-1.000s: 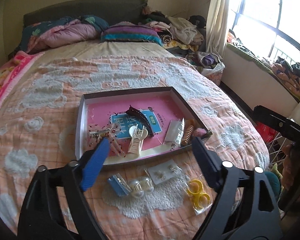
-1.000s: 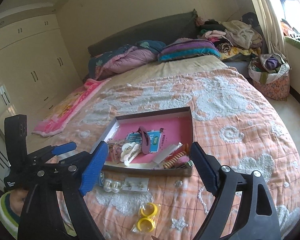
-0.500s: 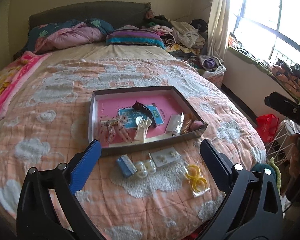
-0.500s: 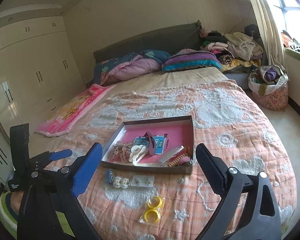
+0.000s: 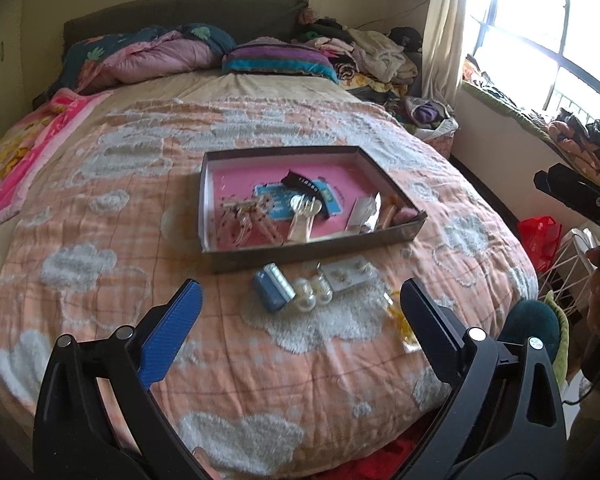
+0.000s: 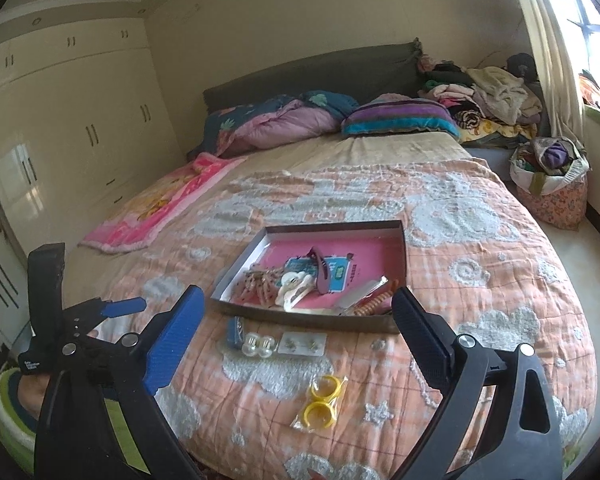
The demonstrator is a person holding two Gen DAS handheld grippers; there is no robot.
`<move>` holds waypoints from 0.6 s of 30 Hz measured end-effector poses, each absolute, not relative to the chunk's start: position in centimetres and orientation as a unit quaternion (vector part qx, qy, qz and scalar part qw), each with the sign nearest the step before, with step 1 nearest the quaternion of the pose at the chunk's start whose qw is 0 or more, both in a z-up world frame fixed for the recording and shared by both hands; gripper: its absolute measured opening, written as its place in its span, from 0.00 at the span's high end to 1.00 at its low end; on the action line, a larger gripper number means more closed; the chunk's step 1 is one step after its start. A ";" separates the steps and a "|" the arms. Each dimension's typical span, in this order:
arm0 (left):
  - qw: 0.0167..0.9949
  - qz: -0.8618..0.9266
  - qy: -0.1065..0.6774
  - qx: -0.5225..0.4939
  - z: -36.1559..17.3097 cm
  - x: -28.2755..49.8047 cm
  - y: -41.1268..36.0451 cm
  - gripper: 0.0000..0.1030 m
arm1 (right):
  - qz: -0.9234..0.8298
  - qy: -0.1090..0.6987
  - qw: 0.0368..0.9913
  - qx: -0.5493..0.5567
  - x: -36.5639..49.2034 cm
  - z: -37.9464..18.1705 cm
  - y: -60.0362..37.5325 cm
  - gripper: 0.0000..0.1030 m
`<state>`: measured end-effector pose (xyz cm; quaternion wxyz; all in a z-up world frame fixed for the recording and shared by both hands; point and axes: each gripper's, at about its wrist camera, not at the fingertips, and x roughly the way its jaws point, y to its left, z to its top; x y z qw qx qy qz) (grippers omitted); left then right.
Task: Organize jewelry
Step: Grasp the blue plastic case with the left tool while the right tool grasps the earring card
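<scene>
A shallow box with a pink floor [image 5: 236, 178] [image 6: 364, 250] lies on the bed and holds hair clips, a dark claw clip and small packets. In front of it on the quilt lie a blue box [image 5: 271, 291] [image 6: 235, 331], two pearl balls [image 5: 311, 295] [image 6: 259, 345], an earring card [image 5: 350, 274] [image 6: 303, 343] and a bag of yellow rings [image 6: 320, 400], partly hidden in the left wrist view [image 5: 398, 320]. My left gripper [image 5: 300, 322] is open and empty, held back above the bed's near edge. My right gripper [image 6: 296, 328] is open and empty, also well back from the items.
The orange quilt [image 5: 100, 240] covers the bed. Pillows and a folded duvet [image 6: 284, 120] lie at the headboard, a clothes pile [image 6: 488, 92] and a cloth bag [image 6: 552, 184] to the right. White wardrobes [image 6: 60, 128] stand on the left, a window [image 5: 540, 32] on the right.
Both grippers have pulled back and away from the box, so the bed and items look smaller and farther. Both stay open. Nothing on the quilt has moved.
</scene>
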<state>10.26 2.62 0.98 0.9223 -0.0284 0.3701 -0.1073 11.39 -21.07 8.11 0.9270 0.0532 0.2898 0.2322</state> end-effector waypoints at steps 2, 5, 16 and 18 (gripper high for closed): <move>0.920 -0.105 0.375 -0.032 0.5 9.9 2.9 0.10 | 0.236 0.292 0.925 0.049 11.3 7.9 -20.8 0.09; 0.918 -0.106 0.381 -0.028 0.0 9.5 3.0 0.10 | 0.240 0.299 0.923 0.044 11.2 7.5 -20.4 0.09; 0.909 -0.071 0.411 -0.024 -2.8 8.6 5.7 0.10 | 0.261 0.333 0.906 0.020 11.4 4.7 -18.3 0.09; 0.907 -0.060 0.416 -0.023 -3.3 8.7 6.3 0.10 | 0.265 0.344 0.901 0.012 11.7 3.8 -17.6 0.09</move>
